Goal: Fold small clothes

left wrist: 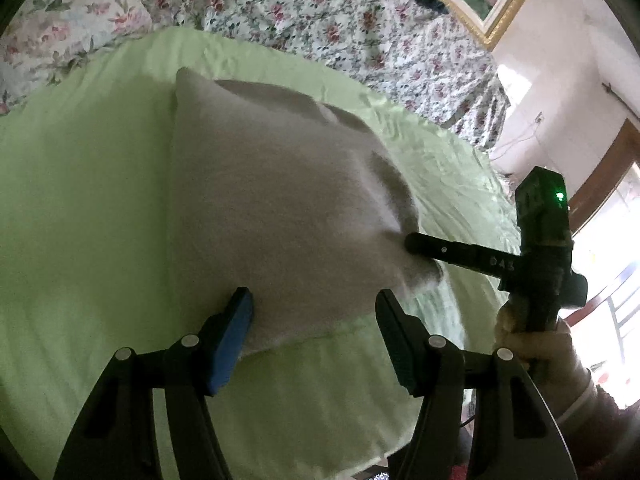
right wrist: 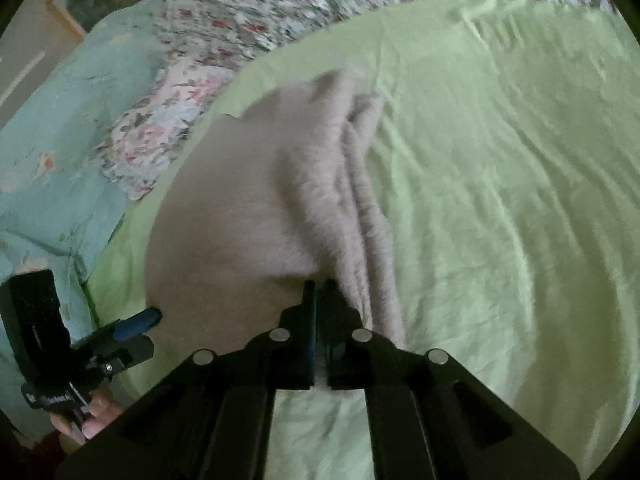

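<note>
Pinching towel (right wrist: 240, 216) corner: right gripper (right wrist: 319, 286) | left gripper (left wrist: 314, 312) straddling near edge

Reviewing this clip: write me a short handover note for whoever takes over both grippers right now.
Right gripper: shut on the near right edge of the beige cloth, where the layers bunch up.
Left gripper: open, its fingers either side of the cloth's near edge, not pinching it.
The cloth lies on the green sheet, with the floral bedding behind it.
Done: the cloth seems already folded at least once; stacked layers show along its right side.
Left: probably close the left gripper on the near edge, then carry both corners over for the next fold and smooth it.
</note>
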A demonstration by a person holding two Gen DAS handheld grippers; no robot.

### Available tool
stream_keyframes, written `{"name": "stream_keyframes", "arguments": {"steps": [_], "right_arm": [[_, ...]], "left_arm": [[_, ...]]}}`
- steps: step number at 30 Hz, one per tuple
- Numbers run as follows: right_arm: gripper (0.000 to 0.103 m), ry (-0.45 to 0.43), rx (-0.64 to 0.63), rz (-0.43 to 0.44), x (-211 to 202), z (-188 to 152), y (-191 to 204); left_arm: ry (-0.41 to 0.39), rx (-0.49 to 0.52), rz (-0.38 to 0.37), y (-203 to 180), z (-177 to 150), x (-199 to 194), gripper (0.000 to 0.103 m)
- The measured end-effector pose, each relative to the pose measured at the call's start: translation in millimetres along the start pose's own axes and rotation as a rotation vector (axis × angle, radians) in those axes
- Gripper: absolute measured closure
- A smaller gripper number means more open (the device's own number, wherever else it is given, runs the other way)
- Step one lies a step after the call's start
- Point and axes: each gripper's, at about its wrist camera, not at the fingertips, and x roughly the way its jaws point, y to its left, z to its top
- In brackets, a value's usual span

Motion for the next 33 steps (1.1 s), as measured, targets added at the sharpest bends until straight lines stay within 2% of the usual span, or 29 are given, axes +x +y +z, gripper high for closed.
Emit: {"name": "stream_keyframes", "arguments": {"steps": [2, 4, 5, 9, 14, 20, 22, 24, 25, 27, 30, 33], "right_arm": [[0.099, -0.004, -0.051, 0.002, -3, -5, 10], [0.099, 0.027, -0.085, -0.038, 3, -12, 11], [0.1, 0.051, -0.093, -0.066, 9, -16, 6], [0.103, 0.038, -0.041, -0.025, 8, -17, -12], [0.103, 0.039, -0.047, -0.048, 3, -19, -12], [0.101, 0.04, -0.036, -0.08, -12, -25, -9], [0.099, 0.038, -0.03, -0.096, -18, -27, -9], [0.099, 0.037, -0.035, -0.128, -28, -32, -8], [0.099, 0.035, -0.032, -0.125, -33, -34, -9], [0.099, 0.028, -0.022, -0.12, -43, -40, -10], [0.099, 0.029, -0.017, -0.119, -54, -49, -10], [0.098, 0.038, -0.016, -0.12, -60, -57, -6]], "left_arm": [[0.008, 0.01, -0.01, -1, -4, 0, 0.04], [0.051, 0.02, -0.002, 3, -12, 10, 0.039], [0.07, 0.016, 0.008, 7, -15, 15, 0.042], [0.059, 0.002, 0.01, 11, -18, 12, 0.044], [0.067, -0.031, 0.021, 15, -19, 9, 0.044], [0.087, -0.071, 0.102, 12, -21, -1, 0.044], [0.082, -0.058, 0.153, 5, -24, -7, 0.043], [0.074, -0.037, 0.203, -2, -28, -14, 0.04], [0.072, -0.039, 0.209, -4, -30, -19, 0.039], [0.07, -0.062, 0.219, -4, -33, -27, 0.031], [0.063, -0.094, 0.23, -2, -34, -37, 0.023], [0.061, -0.098, 0.267, -1, -36, -47, 0.02]]}}
